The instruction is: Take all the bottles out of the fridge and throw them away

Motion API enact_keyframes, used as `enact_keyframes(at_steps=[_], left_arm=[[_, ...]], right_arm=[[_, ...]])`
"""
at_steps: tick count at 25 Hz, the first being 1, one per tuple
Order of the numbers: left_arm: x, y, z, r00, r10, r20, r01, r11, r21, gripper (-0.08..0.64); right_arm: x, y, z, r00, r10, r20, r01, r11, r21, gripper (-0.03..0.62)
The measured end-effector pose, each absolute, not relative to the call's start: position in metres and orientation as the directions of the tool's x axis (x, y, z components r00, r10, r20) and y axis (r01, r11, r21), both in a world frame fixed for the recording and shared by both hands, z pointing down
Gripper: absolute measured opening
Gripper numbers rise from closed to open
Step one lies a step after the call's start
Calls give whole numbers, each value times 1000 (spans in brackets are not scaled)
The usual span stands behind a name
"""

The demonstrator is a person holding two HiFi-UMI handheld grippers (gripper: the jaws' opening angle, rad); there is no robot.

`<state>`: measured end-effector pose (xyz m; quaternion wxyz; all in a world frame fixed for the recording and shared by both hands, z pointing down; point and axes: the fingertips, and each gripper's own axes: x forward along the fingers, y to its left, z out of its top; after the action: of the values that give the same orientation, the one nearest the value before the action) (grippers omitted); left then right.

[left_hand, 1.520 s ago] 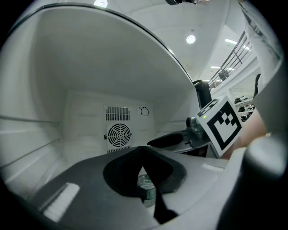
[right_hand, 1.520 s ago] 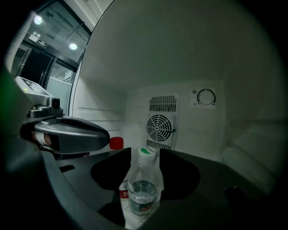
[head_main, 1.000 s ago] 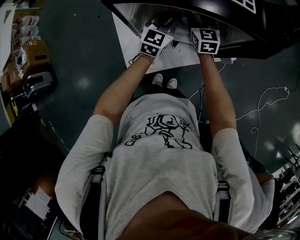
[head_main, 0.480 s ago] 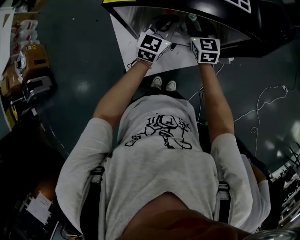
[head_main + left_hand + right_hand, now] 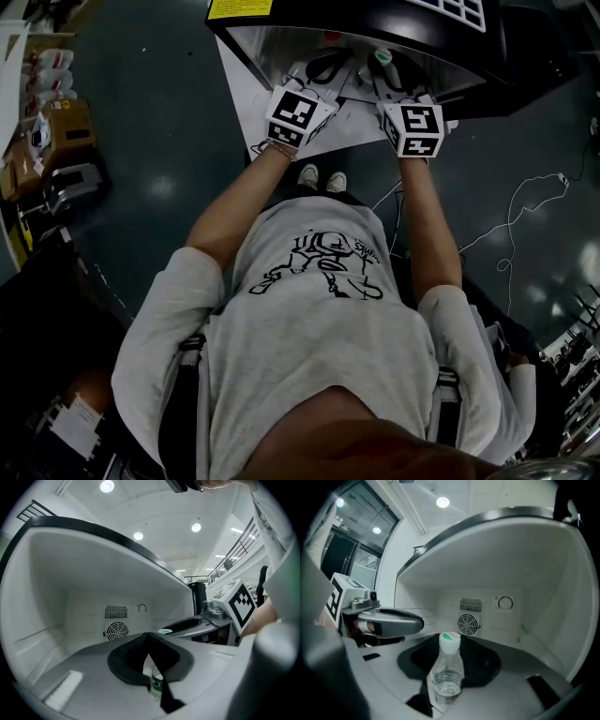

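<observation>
A clear bottle [image 5: 446,677] is held upright, cap uppermost, inside the white fridge [image 5: 543,573], pinched between the widely parted jaws of the right gripper [image 5: 449,648]. The jaws of the left gripper [image 5: 149,641] are set almost together, and a green-labelled bottle [image 5: 157,682] is seen in their narrow gap, though a grip cannot be confirmed. A fan grille [image 5: 467,623] is seen on the back wall, and a dark floor [image 5: 169,112] below.

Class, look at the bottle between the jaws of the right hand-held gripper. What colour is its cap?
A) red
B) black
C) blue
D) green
D: in the right gripper view, the cap on top of the clear bottle is plainly green.
</observation>
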<state>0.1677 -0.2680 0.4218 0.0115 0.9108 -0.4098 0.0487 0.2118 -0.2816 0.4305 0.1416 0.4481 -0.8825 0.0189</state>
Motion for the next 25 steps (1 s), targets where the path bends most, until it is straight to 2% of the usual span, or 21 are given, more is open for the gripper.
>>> enact_keyframes(at_steps=[25], left_arm=[[173, -203, 350, 716, -697, 41, -698, -715, 31, 9]], right_arm=[[224, -209, 346, -587, -767, 259, -778, 623, 84, 144]])
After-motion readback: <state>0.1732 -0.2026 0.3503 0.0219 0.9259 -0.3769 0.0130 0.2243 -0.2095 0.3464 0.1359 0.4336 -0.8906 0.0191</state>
